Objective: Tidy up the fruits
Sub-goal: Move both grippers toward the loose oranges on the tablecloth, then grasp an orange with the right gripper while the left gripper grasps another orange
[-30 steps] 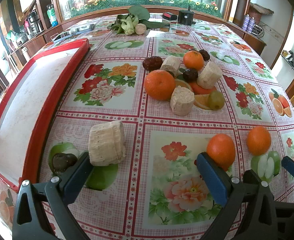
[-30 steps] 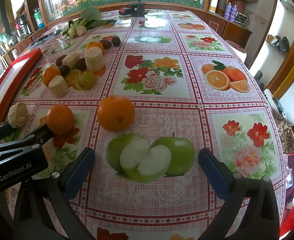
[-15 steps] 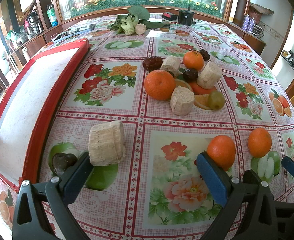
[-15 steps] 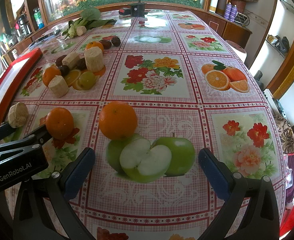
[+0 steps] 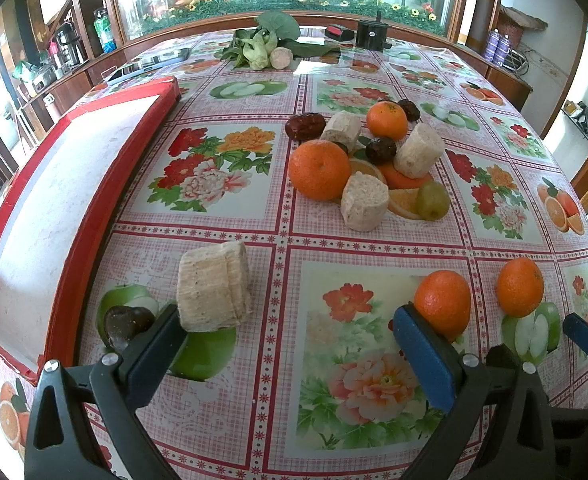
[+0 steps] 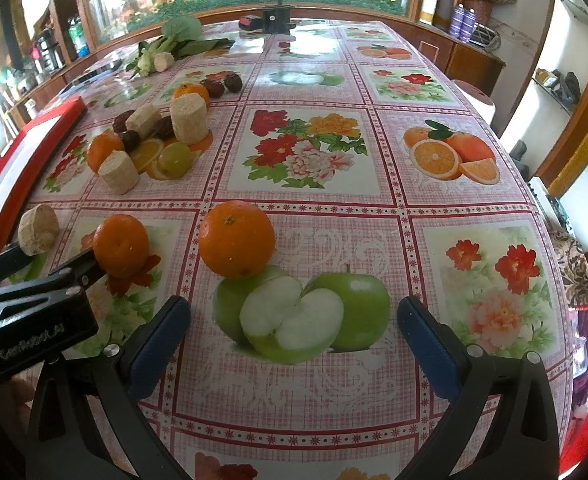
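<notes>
Loose orange (image 6: 236,239) has crept toward 6 o'clock, nearer the right gripper (image 6: 294,330), both grippers' jaws hanging wide open, empty.

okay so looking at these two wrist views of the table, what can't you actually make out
- Left wrist view: the dark fruit near the red tray is partly behind the left gripper's near jaw.
- Same view: the nearest orange's underside is hidden by the other jaw.
- Right wrist view: the far black items are too small to identify.
</notes>
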